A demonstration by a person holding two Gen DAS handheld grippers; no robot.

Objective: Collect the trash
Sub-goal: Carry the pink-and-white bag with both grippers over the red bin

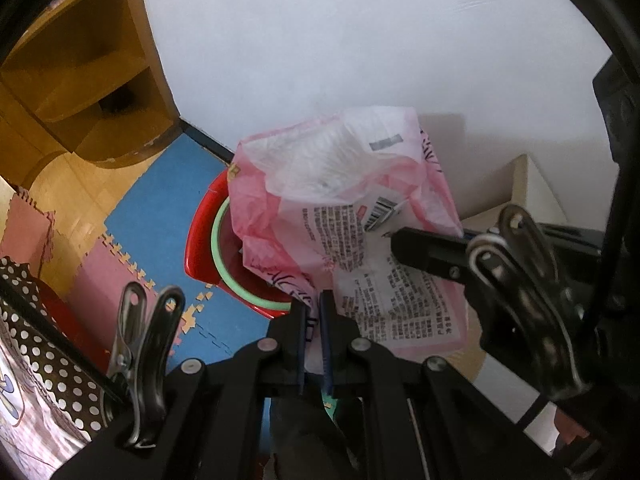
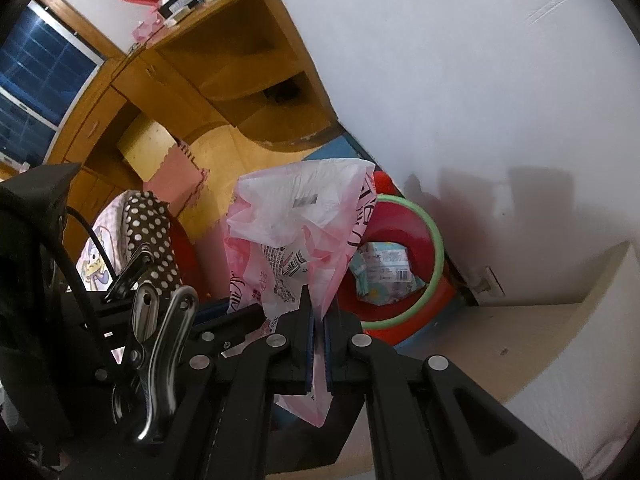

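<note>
1. Pink-and-white plastic packaging (image 1: 360,216) is hanging between my two grippers; I am pinching its lower edge with the left gripper (image 1: 315,308), jaws pressed together on the film.
2. I am clamping another edge of the same wrapper with the right gripper (image 2: 319,312), a pink tail trailing out below the jaws.
3. In the left view the right gripper's black finger is reaching into the printed side near the barcode.
4. Just beyond the packaging, a red bin (image 2: 416,312) with a green rim is standing on the blue foam floor mat (image 1: 160,216), a printed packet (image 2: 384,272) lying inside.
5. Farther off, a wooden shelf unit (image 2: 248,80) is standing against the white wall (image 1: 360,40).
</note>
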